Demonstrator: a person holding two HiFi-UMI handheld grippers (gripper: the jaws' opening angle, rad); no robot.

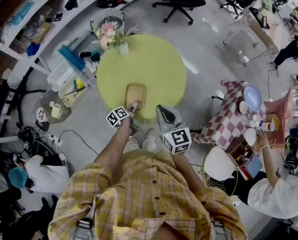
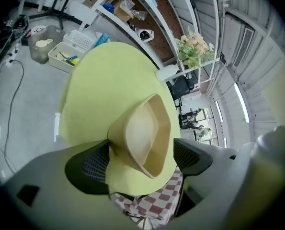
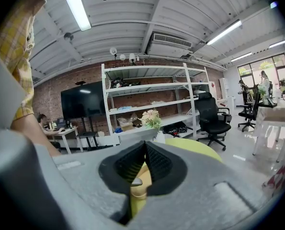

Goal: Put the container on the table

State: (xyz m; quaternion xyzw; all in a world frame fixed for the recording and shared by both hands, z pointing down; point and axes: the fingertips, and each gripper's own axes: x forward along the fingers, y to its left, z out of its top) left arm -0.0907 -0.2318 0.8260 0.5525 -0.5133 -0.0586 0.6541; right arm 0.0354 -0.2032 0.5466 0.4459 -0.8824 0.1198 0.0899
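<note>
A tan, shallow container (image 1: pixel 135 95) sits on the round yellow-green table (image 1: pixel 149 64), near the table's front edge. My left gripper (image 1: pixel 133 107) reaches it from the near side. In the left gripper view the container (image 2: pixel 142 133) lies between the wide-spread jaws of the left gripper (image 2: pixel 140 159). The table (image 2: pixel 108 80) shows between the container and the right-hand pad (image 2: pixel 188 155), so nothing is gripped. My right gripper (image 1: pixel 161 110) hovers just right of the container. Its pads meet in the right gripper view (image 3: pixel 144 157) with nothing between them.
A bunch of flowers (image 1: pixel 109 33) and a small white vase (image 1: pixel 123 48) stand at the table's far left rim. Bins (image 1: pixel 68 89) sit on the floor to the left. A checked-cloth table (image 1: pixel 229 119) with dishes is at the right, with a seated person (image 1: pixel 274 194) beyond it.
</note>
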